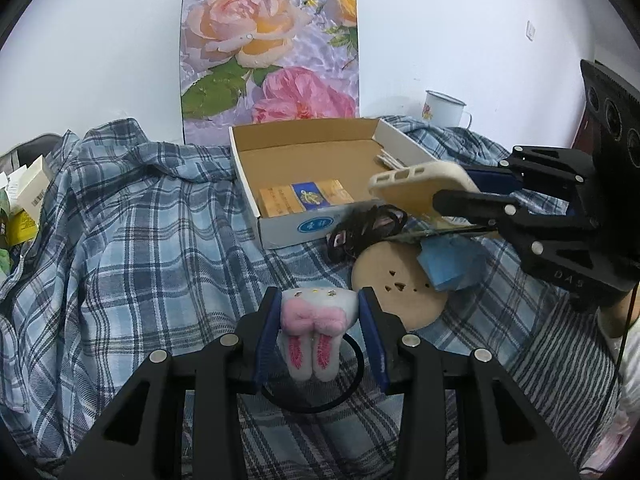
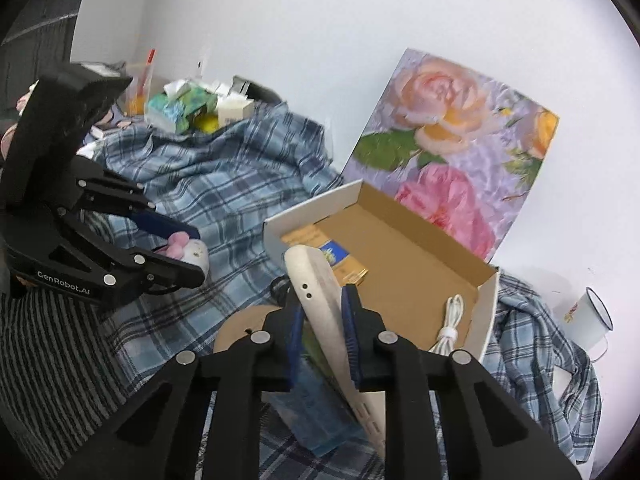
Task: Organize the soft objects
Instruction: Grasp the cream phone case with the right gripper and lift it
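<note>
My left gripper [image 1: 318,300] is shut on a white plush bunny hair tie [image 1: 316,320] with a pink bow and a black elastic loop, held above the plaid cloth. It also shows in the right wrist view [image 2: 188,250]. My right gripper [image 2: 322,296] is shut on a cream soft phone case [image 2: 324,300], held just in front of the open cardboard box [image 2: 400,248]. In the left wrist view the phone case [image 1: 416,188] hangs over the box's right front corner [image 1: 304,228]. A dark furry hair tie [image 1: 360,232] lies beside the box.
The box holds an orange-and-blue packet [image 1: 304,198] and a white cable [image 2: 450,330]. A round wooden board [image 1: 400,292], a blue pouch [image 1: 452,264], a floral panel [image 1: 272,52], an enamel mug [image 1: 444,110] and a pile of cartons [image 2: 192,106] surround it on the blue plaid shirt [image 1: 140,220].
</note>
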{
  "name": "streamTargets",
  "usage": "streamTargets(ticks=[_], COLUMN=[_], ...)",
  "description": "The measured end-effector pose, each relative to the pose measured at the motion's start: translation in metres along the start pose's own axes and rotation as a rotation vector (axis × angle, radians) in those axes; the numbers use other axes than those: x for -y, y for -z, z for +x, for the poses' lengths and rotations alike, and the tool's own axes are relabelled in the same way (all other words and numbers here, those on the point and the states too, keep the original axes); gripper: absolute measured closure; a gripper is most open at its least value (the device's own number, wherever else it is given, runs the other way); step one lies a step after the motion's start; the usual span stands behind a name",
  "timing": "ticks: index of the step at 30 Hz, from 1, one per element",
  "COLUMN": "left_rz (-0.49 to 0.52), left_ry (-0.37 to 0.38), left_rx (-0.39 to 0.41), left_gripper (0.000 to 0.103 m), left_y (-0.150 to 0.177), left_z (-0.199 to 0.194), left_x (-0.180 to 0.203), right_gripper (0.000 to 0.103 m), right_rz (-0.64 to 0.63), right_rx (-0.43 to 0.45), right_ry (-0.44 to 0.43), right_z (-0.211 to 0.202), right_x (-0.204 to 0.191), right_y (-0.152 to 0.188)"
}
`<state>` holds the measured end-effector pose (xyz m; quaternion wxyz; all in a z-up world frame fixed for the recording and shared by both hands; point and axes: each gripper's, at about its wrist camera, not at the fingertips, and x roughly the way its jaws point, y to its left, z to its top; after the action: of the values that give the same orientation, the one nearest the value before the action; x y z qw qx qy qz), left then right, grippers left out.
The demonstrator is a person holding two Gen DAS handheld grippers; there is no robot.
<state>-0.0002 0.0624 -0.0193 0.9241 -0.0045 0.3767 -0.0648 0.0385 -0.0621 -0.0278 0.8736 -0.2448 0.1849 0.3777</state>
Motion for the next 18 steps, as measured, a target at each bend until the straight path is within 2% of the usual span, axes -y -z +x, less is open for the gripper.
streamTargets(ticks=[10,18], left_rz=[-0.023,-0.056], left_ry=[0.005,-0.003], left_rx=[0.029,0.064], left_gripper=[0.062,0.063], left_y=[-0.002,-0.003], left_z=[-0.006,-0.013], left_x=[-0.003,-0.01], right_gripper=[0.093,0.093], right_rz=[0.033,0.119], right_rx=[0.108,0.174], right_ry=[0.078,0.099], right_z=[-0.023,-0.036], right_x=[0.013,0.033], right_y=[0.001,0.007])
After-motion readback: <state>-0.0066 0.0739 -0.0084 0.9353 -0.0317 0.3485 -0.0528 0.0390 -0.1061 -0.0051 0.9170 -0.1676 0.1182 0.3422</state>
